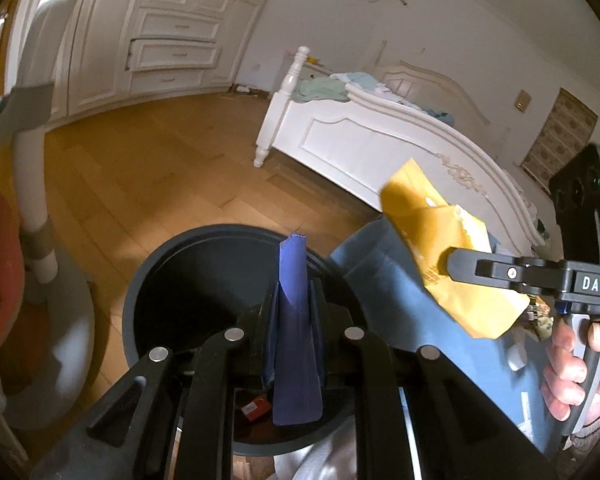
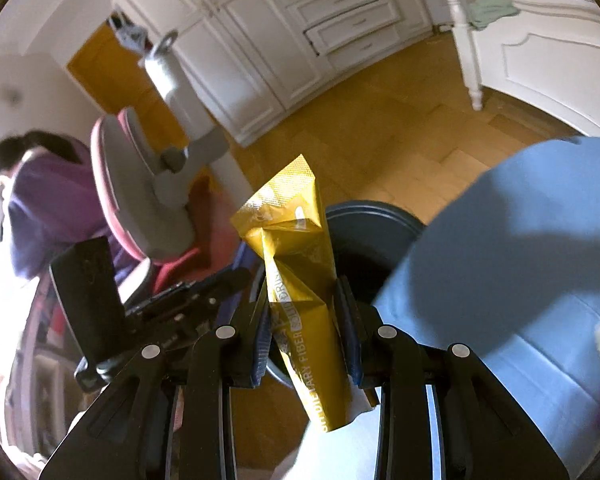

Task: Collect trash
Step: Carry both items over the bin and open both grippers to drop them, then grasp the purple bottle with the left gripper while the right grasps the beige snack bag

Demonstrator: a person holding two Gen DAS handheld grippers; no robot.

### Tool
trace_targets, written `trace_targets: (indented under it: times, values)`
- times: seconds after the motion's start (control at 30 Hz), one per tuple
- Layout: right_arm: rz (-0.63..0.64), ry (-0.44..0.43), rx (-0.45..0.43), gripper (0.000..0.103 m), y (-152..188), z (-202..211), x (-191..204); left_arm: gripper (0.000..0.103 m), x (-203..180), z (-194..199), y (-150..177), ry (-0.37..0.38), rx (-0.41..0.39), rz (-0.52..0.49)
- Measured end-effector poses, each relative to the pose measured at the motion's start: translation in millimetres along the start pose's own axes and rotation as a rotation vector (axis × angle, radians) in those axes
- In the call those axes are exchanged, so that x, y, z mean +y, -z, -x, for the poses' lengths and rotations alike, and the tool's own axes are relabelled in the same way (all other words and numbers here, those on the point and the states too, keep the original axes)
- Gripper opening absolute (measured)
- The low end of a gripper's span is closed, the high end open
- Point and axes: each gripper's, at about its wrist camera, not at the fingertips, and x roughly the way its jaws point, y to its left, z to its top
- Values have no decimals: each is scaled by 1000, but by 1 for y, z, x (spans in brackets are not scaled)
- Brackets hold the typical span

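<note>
My left gripper [image 1: 294, 292] is shut on a folded dark blue wrapper [image 1: 292, 280] that stands upright above the mouth of a dark round bin [image 1: 140, 280]. A small red piece [image 1: 254, 408] lies at the bin's bottom. My right gripper [image 2: 302, 300] is shut on a crumpled yellow drink-powder packet [image 2: 292, 248], near the bin's rim [image 2: 380, 210]. The left wrist view shows that packet [image 1: 432, 232] to the right of the bin, pinched by the right gripper [image 1: 452, 266] in a person's hand [image 1: 572, 368]. The left gripper [image 2: 236, 276] shows at the left of the right wrist view.
A blue-covered surface [image 2: 500, 260] rises right beside the bin. A pink and grey chair [image 2: 140, 184] stands to the left, with a person in purple [image 2: 48, 208] behind it. A white bed frame [image 1: 380, 148] and white cabinets [image 1: 160, 40] border the wooden floor [image 1: 160, 176].
</note>
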Motion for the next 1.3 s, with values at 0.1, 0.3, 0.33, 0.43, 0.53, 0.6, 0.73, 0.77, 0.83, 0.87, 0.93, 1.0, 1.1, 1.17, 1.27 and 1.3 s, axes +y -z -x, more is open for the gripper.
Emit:
trace_targets:
  times: [0.1,0.3,0.33,0.43,0.53,0.6,0.73,0.77,0.83,0.87,0.93,1.0,1.1,1.17,1.27,1.3]
  values:
    - [16,24,38,31,-6,-26,6,16,13,-6,4,-7,10,21]
    - [45,55,93,31,-15,-69,17,16,30,-17,8,-20,31,32]
    - [51,60,97,31,-17,-75,20,16,31,-18,9,-22,34,36]
    - [60,73,109,31,-19,-84,20,17,36,-23,9,-26,41,47]
    - [59,81,121,31,-20,-90,18,18,39,-25,9,-39,49,51]
    - [50,84,130,31,-22,-96,17,19,41,-27,9,-52,51,52]
    - [19,78,122,52,-23,-96,11,20,44,-29,9,-62,65,61]
    - [12,76,110,58,-23,-93,10,20,44,-29,10,-64,67,60]
    - [8,67,94,59,-23,-88,8,41,43,-28,10,-72,71,58]
    - [4,64,85,59,-23,-83,6,50,43,-26,11,-81,66,57]
    - [-9,51,63,59,-23,-74,4,67,37,-19,8,-88,39,48]
    - [-18,41,37,59,-21,-61,1,67,30,-14,5,-78,29,37]
    - [-33,36,-14,59,-15,-36,-7,67,16,-9,0,-56,19,15]
    - [-47,40,-56,59,-10,-14,-16,67,-1,-6,-4,-33,15,-16]
    - [-62,64,-125,73,0,19,-29,72,-35,-5,-9,12,16,-83]
    - [-68,78,-154,75,4,32,-35,73,-52,-4,-10,34,16,-118]
